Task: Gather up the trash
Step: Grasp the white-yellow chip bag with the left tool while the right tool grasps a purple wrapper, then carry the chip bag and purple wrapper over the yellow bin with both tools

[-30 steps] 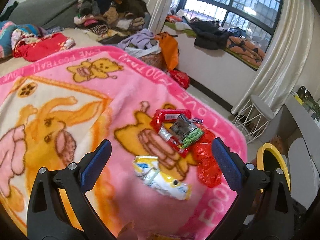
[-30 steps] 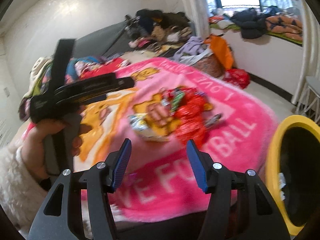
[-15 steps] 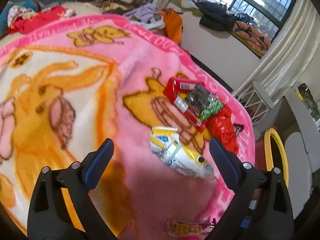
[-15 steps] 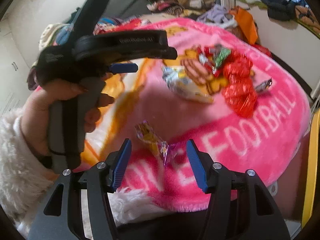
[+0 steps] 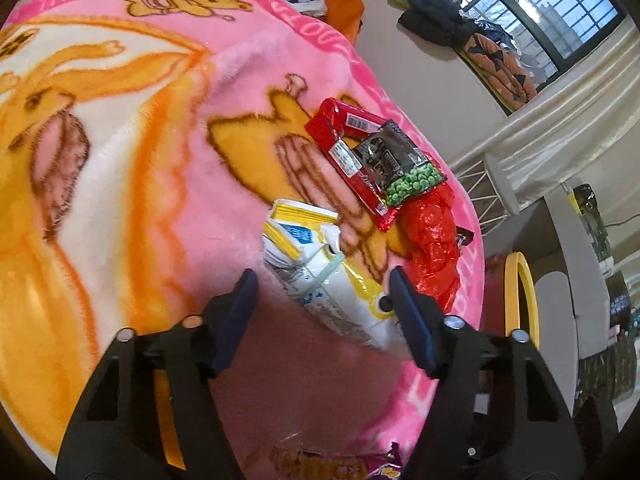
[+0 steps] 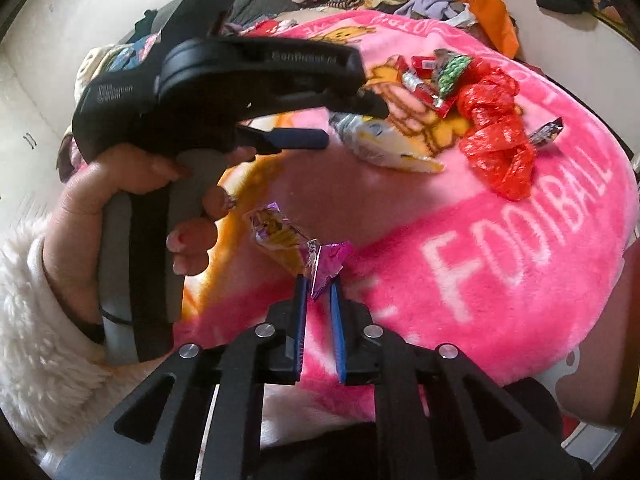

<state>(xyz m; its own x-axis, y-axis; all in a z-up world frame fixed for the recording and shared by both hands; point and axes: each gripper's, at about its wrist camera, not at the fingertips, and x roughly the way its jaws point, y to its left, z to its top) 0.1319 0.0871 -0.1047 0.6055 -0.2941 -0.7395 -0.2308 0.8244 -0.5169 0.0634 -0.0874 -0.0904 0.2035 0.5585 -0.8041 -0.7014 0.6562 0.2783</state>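
Pink fleece blanket carries the trash. The right hand-held gripper is closing, pinching a purple-yellow wrapper; the left hand-held gripper is closing around a white-yellow bag, pads apart.

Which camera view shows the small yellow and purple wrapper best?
The right wrist view: the yellow and purple wrapper lies whole just ahead of the right hand-held gripper. The left wrist view shows only part of it at the bottom edge.

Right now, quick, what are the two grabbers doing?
Left gripper: jaws closing around the white and yellow bag, not pressing yet.
Right gripper: jaws closing, pinching the purple candy wrapper.
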